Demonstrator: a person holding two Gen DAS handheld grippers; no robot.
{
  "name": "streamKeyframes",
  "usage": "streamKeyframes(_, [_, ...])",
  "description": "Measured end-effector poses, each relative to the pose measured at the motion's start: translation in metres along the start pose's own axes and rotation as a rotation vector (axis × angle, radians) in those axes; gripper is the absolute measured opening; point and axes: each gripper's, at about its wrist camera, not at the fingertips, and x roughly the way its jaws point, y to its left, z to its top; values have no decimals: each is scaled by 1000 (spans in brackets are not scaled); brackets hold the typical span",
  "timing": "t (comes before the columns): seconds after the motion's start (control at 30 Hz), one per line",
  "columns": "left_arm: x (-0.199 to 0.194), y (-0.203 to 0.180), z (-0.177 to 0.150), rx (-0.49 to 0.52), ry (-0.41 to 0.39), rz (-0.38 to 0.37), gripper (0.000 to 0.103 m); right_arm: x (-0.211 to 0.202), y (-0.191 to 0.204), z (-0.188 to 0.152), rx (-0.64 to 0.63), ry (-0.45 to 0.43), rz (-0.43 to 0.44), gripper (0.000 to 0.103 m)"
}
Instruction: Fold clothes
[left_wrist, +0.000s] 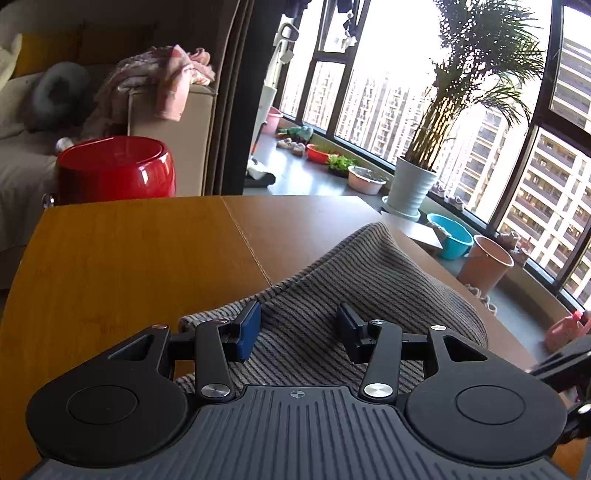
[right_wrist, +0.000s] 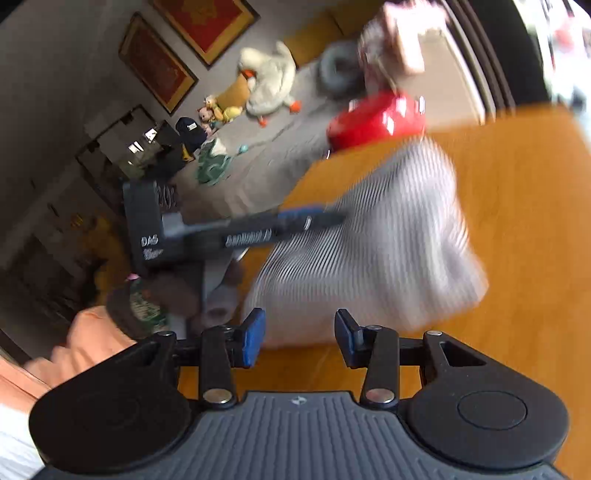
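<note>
Two grippers, left gripper (left_wrist: 298, 332) and right gripper (right_wrist: 300, 338), are both spread and grasping nothing. Our striped grey garment (left_wrist: 332, 280) lies bunched on the tabletop (left_wrist: 129, 258), reaching its window-side edge; a careless tug could drag it off.

A garment (left_wrist: 332, 280) lies bunched on the table (left_wrist: 129, 258), on the table's right half as the left wrist camera sees it. The left gripper (left_wrist: 299, 330) sits at the table's near edge, directly over the garment, its jaws spread to either side of the cloth. Beyond the table's far left corner stands a round tub (left_wrist: 116, 168), and behind the tub a sofa (left_wrist: 170, 122) with a heap of clothes (left_wrist: 162, 79) on its arm. Past the table's far right edge a potted plant (left_wrist: 415, 181) stands by the windows (left_wrist: 388, 92). In the right wrist view, the right gripper (right_wrist: 300, 338) hovers over the table's near edge just short of the garment, which is blurred.
</note>
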Motion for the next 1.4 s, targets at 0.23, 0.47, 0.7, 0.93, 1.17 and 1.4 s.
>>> streamKeyframes(0.23, [-9,15,0,-101,23,-26,51,18,-38,18,153,-69,-156,42])
streamKeyframes(0.47, [-13,5,-3,-173,39,-128,56,7,-47,37,78,-158,-309,48])
streamKeyframes(0.7, [-16,-8,-3,-174,33,-182,55,4,-51,31,62,-162,-303,66])
streamKeyframes(0.93, [-24,-4,14,-73,-58,24,58,7,-50,31,49,-168,-292,66])
streamKeyframes(1.17, [-3,24,-7,-168,34,28,51,15,-44,35,37,-175,-274,78])
streamKeyframes(1.4, [14,16,-14,-258,91,-103,50,24,-38,40,25,-182,-256,61])
